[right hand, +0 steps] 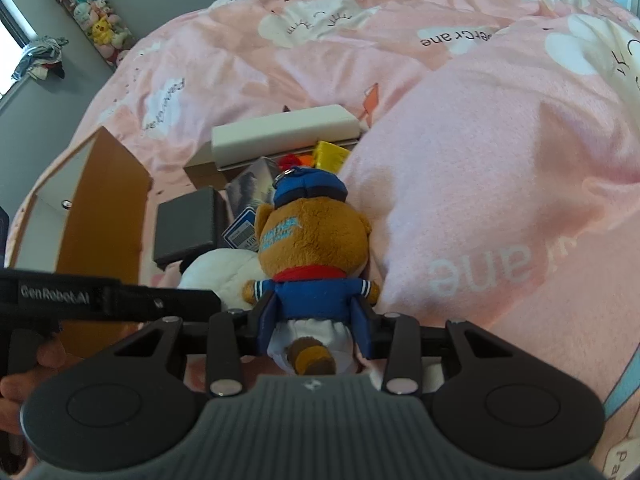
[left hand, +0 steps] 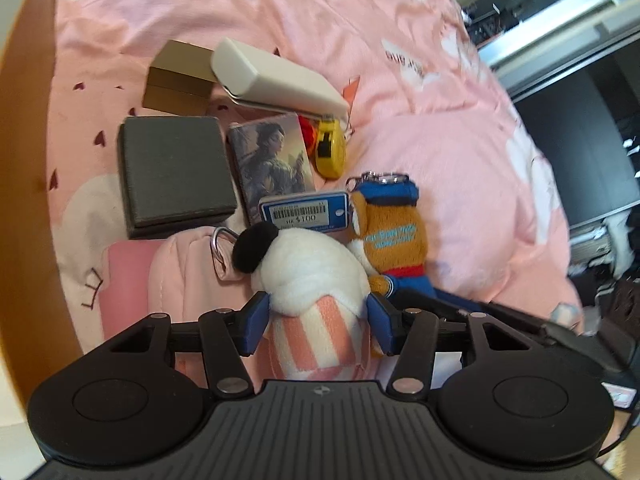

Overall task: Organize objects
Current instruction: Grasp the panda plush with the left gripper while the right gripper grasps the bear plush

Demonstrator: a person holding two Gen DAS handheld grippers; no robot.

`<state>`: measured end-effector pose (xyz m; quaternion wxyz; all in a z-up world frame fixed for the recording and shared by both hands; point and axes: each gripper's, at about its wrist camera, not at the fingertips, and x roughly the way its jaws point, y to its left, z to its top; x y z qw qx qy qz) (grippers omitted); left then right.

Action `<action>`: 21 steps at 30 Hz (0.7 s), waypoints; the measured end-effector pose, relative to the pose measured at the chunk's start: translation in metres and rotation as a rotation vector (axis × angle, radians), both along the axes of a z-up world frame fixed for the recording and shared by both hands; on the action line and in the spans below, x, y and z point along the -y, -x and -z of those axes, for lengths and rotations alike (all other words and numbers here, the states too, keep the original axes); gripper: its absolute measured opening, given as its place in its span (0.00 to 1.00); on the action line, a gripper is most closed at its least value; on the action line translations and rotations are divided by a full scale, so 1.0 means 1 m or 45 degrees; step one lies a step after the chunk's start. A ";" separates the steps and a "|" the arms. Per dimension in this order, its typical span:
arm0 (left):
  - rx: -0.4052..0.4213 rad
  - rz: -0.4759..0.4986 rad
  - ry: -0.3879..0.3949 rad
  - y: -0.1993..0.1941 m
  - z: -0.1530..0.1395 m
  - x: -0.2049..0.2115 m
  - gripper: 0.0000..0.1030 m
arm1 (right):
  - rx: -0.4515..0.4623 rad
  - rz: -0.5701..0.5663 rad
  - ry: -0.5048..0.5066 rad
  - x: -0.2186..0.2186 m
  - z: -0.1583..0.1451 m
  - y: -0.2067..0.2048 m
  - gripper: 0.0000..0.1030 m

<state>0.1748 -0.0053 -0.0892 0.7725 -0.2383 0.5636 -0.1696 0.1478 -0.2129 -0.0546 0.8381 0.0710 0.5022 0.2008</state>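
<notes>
A white plush toy (left hand: 312, 272) with a black ear and a pink-striped base lies on the pink duvet (left hand: 440, 168). My left gripper (left hand: 318, 320) is shut on it, with the blue pads pressing on both sides of its base. Right beside it lies a brown bear plush (right hand: 312, 240) in a blue cap and jacket, also seen as the bear (left hand: 394, 236) in the left wrist view. My right gripper (right hand: 314, 328) is shut on the bear's body at the jacket. A blue price tag (left hand: 304, 212) hangs from the bear. The white plush (right hand: 216, 272) peeks out left of the bear.
Beyond the toys lie a grey box (left hand: 176, 172), a picture-printed pack (left hand: 272, 160), a yellow tape measure (left hand: 330, 148), a long white case (left hand: 272, 76) and a tan box (left hand: 180, 76). An open cardboard box (right hand: 100, 208) stands at the left. A raised fold of duvet (right hand: 500, 200) lies to the right.
</notes>
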 end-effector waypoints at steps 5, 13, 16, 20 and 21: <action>0.019 0.029 -0.055 -0.001 -0.009 0.000 0.58 | -0.057 -0.008 -0.033 -0.001 0.000 -0.004 0.42; 0.102 0.087 -0.229 0.002 -0.025 0.009 0.50 | 0.023 0.041 0.017 0.001 -0.016 -0.016 0.41; 0.116 0.090 -0.308 0.001 -0.028 0.009 0.42 | 0.013 0.000 0.020 -0.007 -0.012 -0.020 0.39; 0.139 0.134 -0.373 -0.002 -0.036 0.011 0.32 | -0.011 -0.034 0.094 -0.019 0.002 -0.024 0.40; 0.125 0.146 -0.365 -0.005 -0.035 0.011 0.32 | -0.008 -0.034 0.115 -0.020 0.005 -0.024 0.41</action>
